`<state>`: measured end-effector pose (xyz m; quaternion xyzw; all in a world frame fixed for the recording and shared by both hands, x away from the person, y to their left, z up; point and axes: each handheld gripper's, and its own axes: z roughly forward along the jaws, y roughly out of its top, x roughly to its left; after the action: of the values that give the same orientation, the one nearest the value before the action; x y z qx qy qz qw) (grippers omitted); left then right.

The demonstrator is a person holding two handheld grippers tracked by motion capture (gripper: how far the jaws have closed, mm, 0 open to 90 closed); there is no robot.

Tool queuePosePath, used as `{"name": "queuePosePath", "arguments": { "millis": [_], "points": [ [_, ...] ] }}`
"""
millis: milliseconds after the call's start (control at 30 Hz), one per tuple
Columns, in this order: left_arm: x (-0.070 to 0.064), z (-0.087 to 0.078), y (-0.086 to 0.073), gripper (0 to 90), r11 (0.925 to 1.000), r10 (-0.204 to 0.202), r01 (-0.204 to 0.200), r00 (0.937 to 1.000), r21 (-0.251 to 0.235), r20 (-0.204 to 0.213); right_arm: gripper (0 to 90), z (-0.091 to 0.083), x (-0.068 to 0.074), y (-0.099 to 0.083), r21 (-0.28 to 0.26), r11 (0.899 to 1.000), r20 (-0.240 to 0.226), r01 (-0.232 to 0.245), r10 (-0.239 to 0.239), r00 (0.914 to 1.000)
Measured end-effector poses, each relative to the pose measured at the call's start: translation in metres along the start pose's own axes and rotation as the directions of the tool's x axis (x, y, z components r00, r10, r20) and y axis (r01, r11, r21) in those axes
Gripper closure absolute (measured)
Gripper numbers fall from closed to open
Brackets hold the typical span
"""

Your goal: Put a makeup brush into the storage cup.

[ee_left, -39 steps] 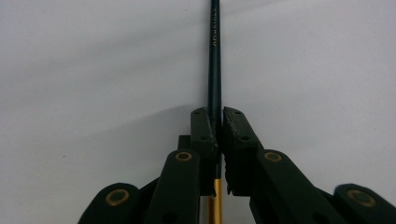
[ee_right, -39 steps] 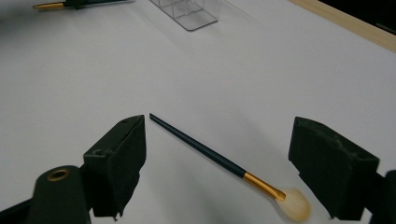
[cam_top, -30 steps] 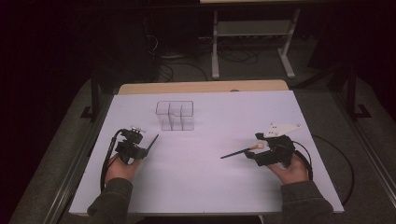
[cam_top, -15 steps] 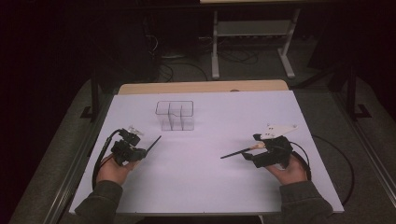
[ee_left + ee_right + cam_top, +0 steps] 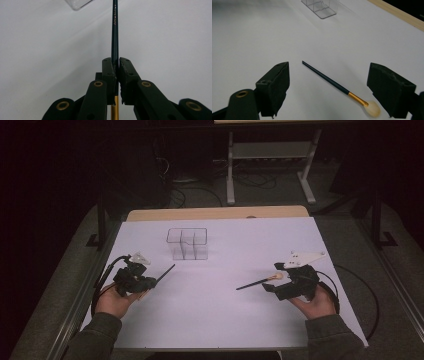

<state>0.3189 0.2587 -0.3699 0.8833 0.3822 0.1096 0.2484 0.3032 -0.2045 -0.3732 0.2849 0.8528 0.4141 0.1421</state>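
My left gripper (image 5: 150, 281) is at the left of the white table, shut on a dark-handled brush (image 5: 165, 272) whose handle points up and right. In the left gripper view the jaws (image 5: 115, 61) clamp the handle (image 5: 114, 30) just above its gold ferrule (image 5: 115, 105). A second brush (image 5: 255, 283) lies flat on the table at the right, with a dark handle, gold ferrule and pale bristles. My right gripper (image 5: 274, 277) stands open around its bristle end. In the right gripper view that brush (image 5: 332, 82) lies between the wide-apart jaws (image 5: 329, 66), untouched.
A clear plastic organizer (image 5: 187, 243) with compartments stands at the middle back of the white table (image 5: 215, 320); its corner (image 5: 77, 3) and body (image 5: 320, 7) appear ahead of both grippers. A wooden strip (image 5: 215, 213) runs along the far edge. Cables trail from both grippers.
My left gripper has drifted slightly left with its brush. The right gripper and the brush on the table have barely moved.
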Motion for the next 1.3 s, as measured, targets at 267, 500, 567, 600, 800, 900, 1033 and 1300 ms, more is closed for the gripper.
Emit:
{"name": "queuePosePath", "arguments": {
  "millis": [267,500,567,600,800,900,1033,1300],
  "points": [
    [-0.007,-0.012,0.008,83.4,0.9986,0.046,-0.045,0.9984,-0.026,0.034,17.6,-0.008,-0.001,0.016,-0.005,1.000,-0.018,0.019,-0.019,0.9997],
    [-0.010,-0.019,0.011,83.5,0.9962,0.081,-0.079,0.9955,-0.035,0.050,17.2,-0.007,-0.004,0.028,0.003,1.000,-0.055,0.026,-0.025,0.9981],
    [-0.011,-0.020,0.012,83.5,0.9956,0.085,-0.082,0.9946,-0.046,0.061,17.1,-0.006,-0.004,0.032,0.006,1.000,-0.064,0.028,-0.028,0.9976],
    [-0.012,-0.021,0.013,83.5,0.9951,0.092,-0.089,0.9935,-0.044,0.068,17.1,-0.006,-0.004,0.034,0.008,1.000,-0.065,0.029,-0.028,0.9975],
    [-0.016,-0.024,0.018,83.5,0.9921,0.120,-0.117,0.9895,-0.044,0.080,17.2,-0.006,-0.005,0.046,0.013,0.999,-0.083,0.050,-0.049,0.9953],
    [-0.019,-0.024,0.020,83.5,0.9915,0.124,-0.120,0.9883,-0.051,0.089,17.2,-0.004,-0.005,0.049,0.017,0.999,-0.095,0.050,-0.049,0.9943],
    [-0.021,-0.025,0.022,83.4,0.9900,0.135,-0.130,0.9863,-0.054,0.095,17.4,-0.002,-0.006,0.052,0.028,0.998,-0.110,0.058,-0.054,0.9925],
    [-0.025,-0.029,0.026,83.5,0.9872,0.154,-0.149,0.9823,-0.058,0.106,17.8,0.001,-0.005,0.059,0.032,0.996,-0.130,0.083,-0.078,0.9885]
  ]
}}
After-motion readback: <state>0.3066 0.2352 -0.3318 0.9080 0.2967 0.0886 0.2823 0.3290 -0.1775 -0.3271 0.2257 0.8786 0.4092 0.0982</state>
